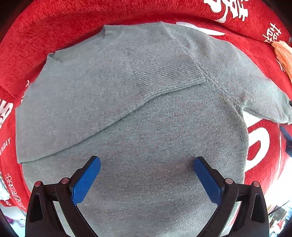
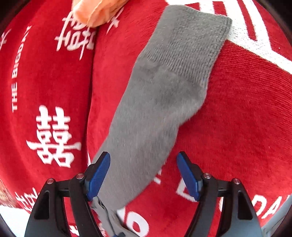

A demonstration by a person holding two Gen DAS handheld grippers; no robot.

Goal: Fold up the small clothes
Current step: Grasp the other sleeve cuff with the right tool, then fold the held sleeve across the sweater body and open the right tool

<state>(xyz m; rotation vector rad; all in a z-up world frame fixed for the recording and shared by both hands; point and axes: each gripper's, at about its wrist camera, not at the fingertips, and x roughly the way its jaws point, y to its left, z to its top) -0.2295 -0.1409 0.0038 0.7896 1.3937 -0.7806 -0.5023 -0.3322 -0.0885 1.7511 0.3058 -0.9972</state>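
A small grey knit sweater point(image 1: 146, 127) lies flat on a red cloth point(image 1: 45, 32). One sleeve is folded across its body, its ribbed cuff point(image 1: 164, 69) near the middle. My left gripper point(image 1: 147, 164) is open and empty just above the sweater's lower body. The other sleeve point(image 2: 160, 87) stretches out over the red cloth point(image 2: 237, 118) in the right wrist view, with its cuff point(image 2: 191, 36) at the far end. My right gripper point(image 2: 143, 164) is open over this sleeve, with the sleeve running between its blue fingers point(image 2: 98, 173). It grips nothing.
The red cloth carries white characters and lettering point(image 2: 53, 136). An orange garment point(image 2: 94, 11) lies at the far edge, also showing in the left wrist view point(image 1: 283, 54). Room clutter shows past the cloth's near edge point(image 1: 279, 215).
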